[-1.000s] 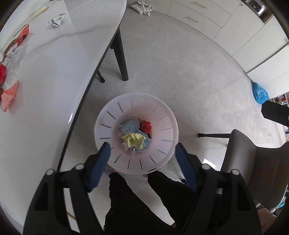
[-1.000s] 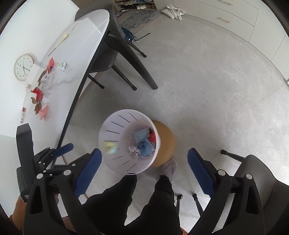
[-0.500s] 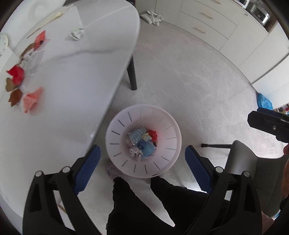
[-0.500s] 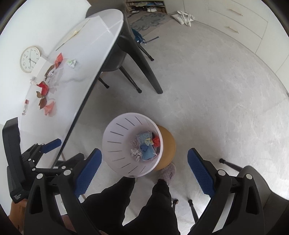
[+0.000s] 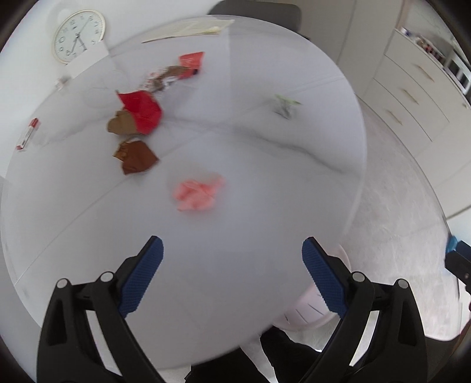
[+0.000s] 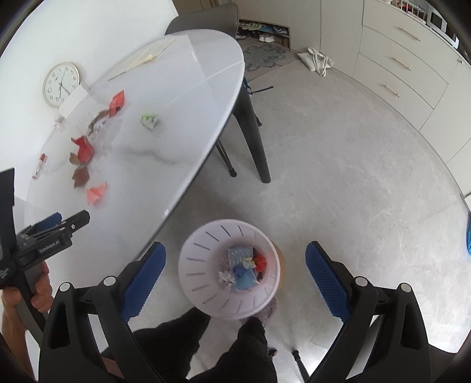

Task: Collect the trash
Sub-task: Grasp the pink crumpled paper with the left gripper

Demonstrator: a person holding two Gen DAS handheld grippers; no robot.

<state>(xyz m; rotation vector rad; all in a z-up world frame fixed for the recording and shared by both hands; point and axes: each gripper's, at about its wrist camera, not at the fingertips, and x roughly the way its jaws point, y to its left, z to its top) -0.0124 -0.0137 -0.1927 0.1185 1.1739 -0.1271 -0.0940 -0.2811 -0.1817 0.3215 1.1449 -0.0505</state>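
A white slotted bin (image 6: 229, 268) stands on the floor by the table and holds several crumpled scraps; its rim shows in the left wrist view (image 5: 306, 309). On the white table (image 5: 250, 229) lie a pink crumpled paper (image 5: 198, 191), a brown wrapper (image 5: 135, 156), a red wrapper (image 5: 142, 110), an orange-red wrapper (image 5: 191, 60) and a green-white wad (image 5: 284, 104). My left gripper (image 5: 232, 265) is open and empty above the table, short of the pink paper. My right gripper (image 6: 235, 268) is open and empty high above the bin. The left gripper also shows in the right wrist view (image 6: 50, 227).
A round clock (image 5: 79, 35) leans on the wall behind the table, with a small red-white tube (image 5: 28, 134) at the table's left. Black table legs (image 6: 253, 132), a dark chair (image 6: 203, 17), a bag on the floor (image 6: 316, 60) and white drawers (image 6: 397, 59) surround the open floor.
My left gripper swung from above the bin to above the table, facing the pink paper. A yellow scrap fell into the bin. My right gripper rose and tilted slightly, still open.
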